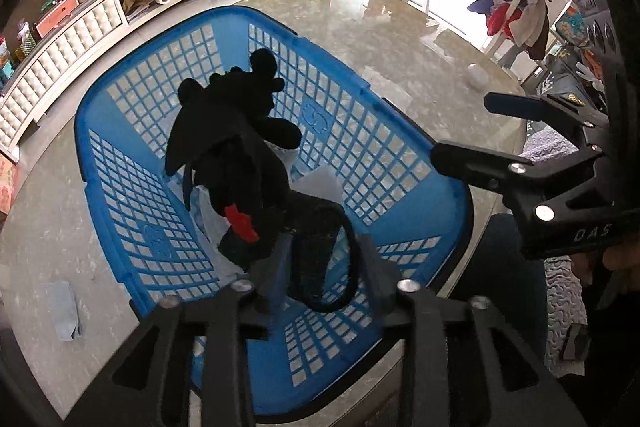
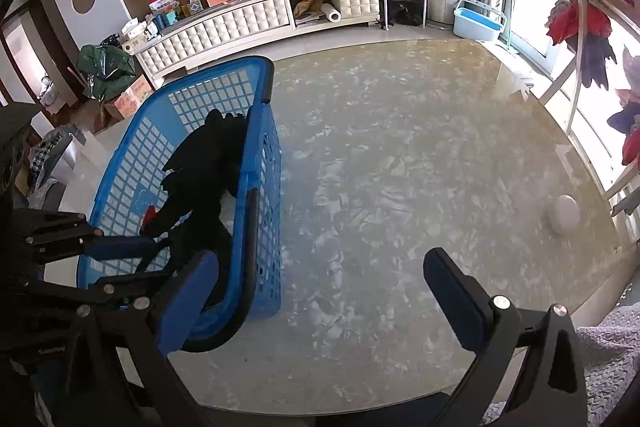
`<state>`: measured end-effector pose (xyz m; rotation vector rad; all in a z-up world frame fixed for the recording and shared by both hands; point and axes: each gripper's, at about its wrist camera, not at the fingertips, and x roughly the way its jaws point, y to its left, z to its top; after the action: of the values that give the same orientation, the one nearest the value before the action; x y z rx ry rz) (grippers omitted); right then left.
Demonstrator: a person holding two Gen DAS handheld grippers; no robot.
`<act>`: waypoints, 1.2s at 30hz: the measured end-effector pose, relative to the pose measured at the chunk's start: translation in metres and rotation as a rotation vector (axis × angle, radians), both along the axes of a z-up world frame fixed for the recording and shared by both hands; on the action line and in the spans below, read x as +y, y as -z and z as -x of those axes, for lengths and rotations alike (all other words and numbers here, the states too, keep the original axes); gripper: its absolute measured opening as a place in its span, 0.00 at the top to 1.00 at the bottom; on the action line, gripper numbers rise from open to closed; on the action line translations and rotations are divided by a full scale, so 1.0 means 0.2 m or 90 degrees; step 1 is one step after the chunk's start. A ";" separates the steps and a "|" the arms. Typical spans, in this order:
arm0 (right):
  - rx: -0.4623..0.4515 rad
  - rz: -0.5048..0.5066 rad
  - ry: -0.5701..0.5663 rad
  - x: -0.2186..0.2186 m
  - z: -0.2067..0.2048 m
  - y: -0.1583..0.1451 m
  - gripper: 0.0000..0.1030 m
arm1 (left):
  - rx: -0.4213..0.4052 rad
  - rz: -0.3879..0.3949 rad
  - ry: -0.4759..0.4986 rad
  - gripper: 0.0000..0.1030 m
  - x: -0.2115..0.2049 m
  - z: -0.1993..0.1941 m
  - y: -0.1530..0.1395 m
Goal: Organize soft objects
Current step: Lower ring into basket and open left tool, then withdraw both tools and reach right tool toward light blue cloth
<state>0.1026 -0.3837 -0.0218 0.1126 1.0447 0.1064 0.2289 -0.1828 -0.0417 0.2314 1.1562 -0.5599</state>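
A black plush dragon (image 1: 236, 147) with a red tail fin hangs over the blue plastic laundry basket (image 1: 132, 115). My left gripper (image 1: 320, 267) is shut on the plush's dark tail end and holds it above the basket's inside. White cloth (image 1: 212, 223) lies in the basket bottom. In the right wrist view the plush (image 2: 208, 163) shows inside the basket (image 2: 264, 163), with the left gripper's fingers (image 2: 120, 247) on it. My right gripper (image 2: 320, 291) is open and empty over the marble table (image 2: 400, 147), right of the basket. It also shows in the left wrist view (image 1: 472, 131).
A small white round object (image 2: 565, 213) lies on the table's far right. A grey cloth (image 1: 64, 311) lies on the floor left of the basket. A grey knitted fabric (image 2: 612, 351) is at the right near edge. A clothes rack (image 2: 580, 27) stands by the window.
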 end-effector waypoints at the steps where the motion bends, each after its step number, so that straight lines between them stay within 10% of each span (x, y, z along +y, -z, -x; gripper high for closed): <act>1: 0.001 -0.001 0.000 0.00 0.00 0.00 0.00 | -0.003 -0.001 -0.001 0.55 0.00 0.00 0.00; 8: 0.003 -0.001 0.000 0.00 0.02 -0.02 0.00 | -0.013 -0.003 -0.015 0.25 0.04 0.00 -0.02; 36: -0.023 0.017 -0.122 0.63 0.05 -0.21 0.00 | -0.130 0.002 -0.200 0.14 0.78 0.25 -0.33</act>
<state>0.0930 -0.2567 0.0197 -0.0142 1.0187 0.2670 0.1790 -0.0274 0.0250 0.0985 0.9685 -0.2545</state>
